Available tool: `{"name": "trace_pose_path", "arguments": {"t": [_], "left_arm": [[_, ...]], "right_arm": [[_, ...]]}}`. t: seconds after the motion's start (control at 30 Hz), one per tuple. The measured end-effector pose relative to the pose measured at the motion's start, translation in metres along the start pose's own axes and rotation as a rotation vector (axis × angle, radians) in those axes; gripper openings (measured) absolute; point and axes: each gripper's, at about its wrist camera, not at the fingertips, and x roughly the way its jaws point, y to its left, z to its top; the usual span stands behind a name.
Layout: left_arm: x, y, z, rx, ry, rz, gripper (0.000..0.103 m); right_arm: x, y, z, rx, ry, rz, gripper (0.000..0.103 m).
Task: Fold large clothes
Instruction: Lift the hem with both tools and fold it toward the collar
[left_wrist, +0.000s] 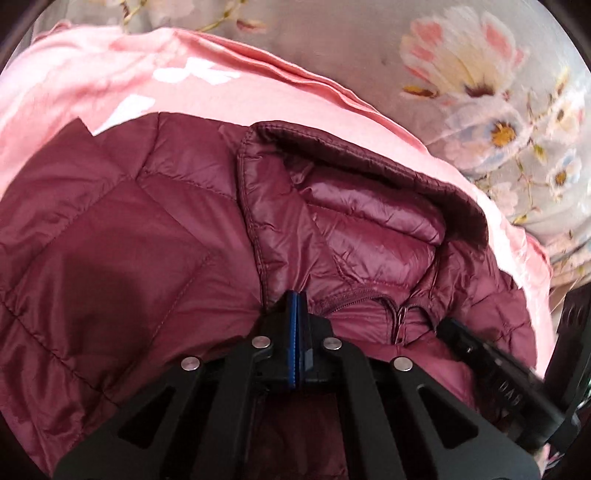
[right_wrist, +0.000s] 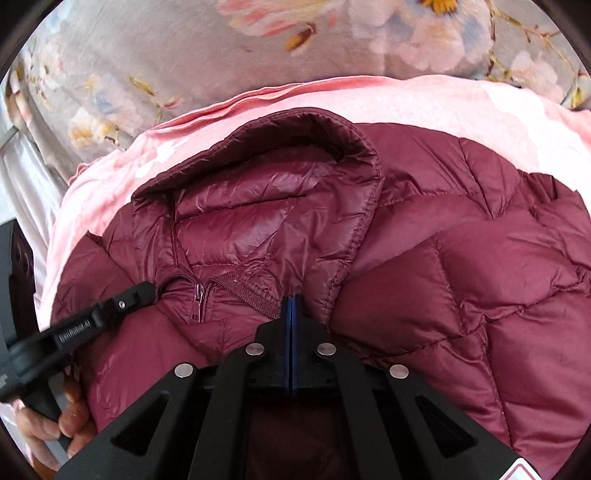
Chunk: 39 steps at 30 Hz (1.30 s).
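Floral bedsheet (left_wrist: 332, 48) bears one pink garment (left_wrist: 92, 77), one maroon jacket (left_wrist: 129, 229); both grippers (left_wrist: 297, 295) (right_wrist: 291, 301) pinch it.

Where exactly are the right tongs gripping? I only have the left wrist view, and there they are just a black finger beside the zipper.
Observer: The right tongs are shut on the maroon jacket, pinching the collar edge just right of the zipper teeth.
Operator: Can you see who is holding my left tool?
Observer: Yes, a hand grips it at the lower left. The left tongs meet the fabric just left of the zipper pull.
Operator: How does the jacket's right half lie?
Observer: It is spread out and puffy, and the pink garment shows beyond it.
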Motion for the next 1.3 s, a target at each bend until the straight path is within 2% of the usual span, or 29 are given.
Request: {"name": "trace_pose_path", "arguments": {"t": [0.1, 0.17, 0.23, 0.3, 0.4, 0.53, 0.63, 0.77, 0.93, 1.3], "left_arm": [[-0.013, 0.004, 0.004, -0.007, 0.006, 0.014, 0.000], [-0.035, 0.010, 0.017, -0.019, -0.046, -0.001, 0.000], [-0.051, 0.013, 0.037, -0.034, -0.095, -0.013, 0.000], [-0.060, 0.011, 0.072, -0.067, -0.135, -0.033, 0.000], [-0.052, 0.004, 0.114, -0.100, -0.167, -0.047, 0.000], [-0.017, -0.004, 0.138, -0.124, -0.124, -0.053, 0.001], [0.015, 0.001, 0.123, -0.132, -0.037, -0.016, 0.001], [0.036, 0.014, 0.092, -0.163, 0.026, -0.023, 0.000], [0.041, 0.019, 0.065, -0.142, 0.023, -0.008, 0.000], [0.044, 0.013, 0.054, -0.055, -0.042, 0.031, 0.000]], "right_arm": [[-0.020, -0.004, 0.007, 0.043, -0.027, 0.034, 0.000], [-0.038, -0.006, 0.021, 0.060, -0.084, 0.041, 0.003], [-0.053, -0.007, 0.044, 0.094, -0.142, 0.062, 0.004], [-0.061, -0.004, 0.074, 0.108, -0.202, 0.059, 0.004], [-0.055, 0.003, 0.109, 0.100, -0.248, 0.051, 0.005], [-0.020, 0.009, 0.123, 0.074, -0.199, 0.033, 0.005], [0.007, 0.012, 0.109, 0.013, -0.127, -0.017, 0.005], [0.022, 0.006, 0.087, -0.036, -0.073, -0.069, 0.004], [0.039, -0.003, 0.074, -0.036, -0.029, -0.119, 0.000], [0.053, -0.017, 0.069, 0.019, -0.023, -0.090, 0.000]]}}
